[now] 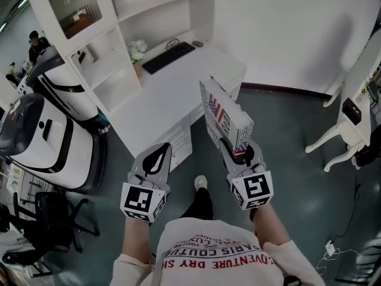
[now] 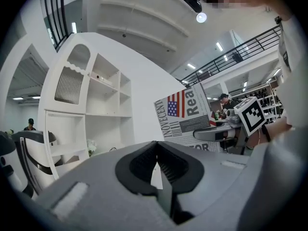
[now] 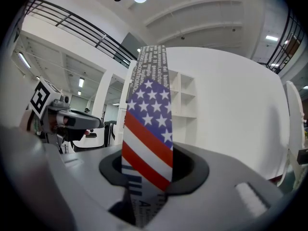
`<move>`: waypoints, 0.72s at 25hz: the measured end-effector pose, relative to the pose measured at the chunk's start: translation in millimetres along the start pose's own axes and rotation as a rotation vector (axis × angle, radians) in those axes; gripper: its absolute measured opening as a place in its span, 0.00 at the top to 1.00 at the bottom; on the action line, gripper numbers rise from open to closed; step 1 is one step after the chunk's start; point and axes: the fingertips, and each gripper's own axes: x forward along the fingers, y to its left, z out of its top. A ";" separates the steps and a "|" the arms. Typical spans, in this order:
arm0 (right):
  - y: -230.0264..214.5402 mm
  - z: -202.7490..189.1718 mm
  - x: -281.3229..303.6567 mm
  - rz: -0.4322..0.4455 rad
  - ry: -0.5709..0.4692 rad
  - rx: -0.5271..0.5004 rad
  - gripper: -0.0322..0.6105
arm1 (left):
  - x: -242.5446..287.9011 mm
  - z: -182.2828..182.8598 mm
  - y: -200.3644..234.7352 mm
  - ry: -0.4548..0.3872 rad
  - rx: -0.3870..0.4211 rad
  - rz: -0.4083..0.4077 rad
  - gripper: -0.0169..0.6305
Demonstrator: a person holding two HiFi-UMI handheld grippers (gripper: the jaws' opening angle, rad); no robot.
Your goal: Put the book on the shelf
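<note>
Right tool (image 1: 238,154) clamped on the low end of the book (image 1: 225,119), upright at 1 o'clock over the table (image 1: 159,94), shelf (image 1: 113,58) at 11 o'clock, left tool (image 1: 156,159) jaws together and empty; book likely stiff, glossy, top-heavy, so grip deep.

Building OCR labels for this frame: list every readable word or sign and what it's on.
"Rea": large print on the book cover, cut off at its edge.
"NOVECENT": vertical, beside the flag on that cover.
"TOR": bottom of the cover, partly hidden.
"VENTURE DRY": upside down on the person's shirt; the other shirt lines are partial.
Small print on the book's spine in the right gripper view: too blurred to read.
</note>
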 end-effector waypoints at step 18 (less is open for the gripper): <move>-139.2 9.9 297.8 0.072 0.028 -0.010 0.71 | 259.9 18.5 187.7 -0.054 -0.024 0.069 0.97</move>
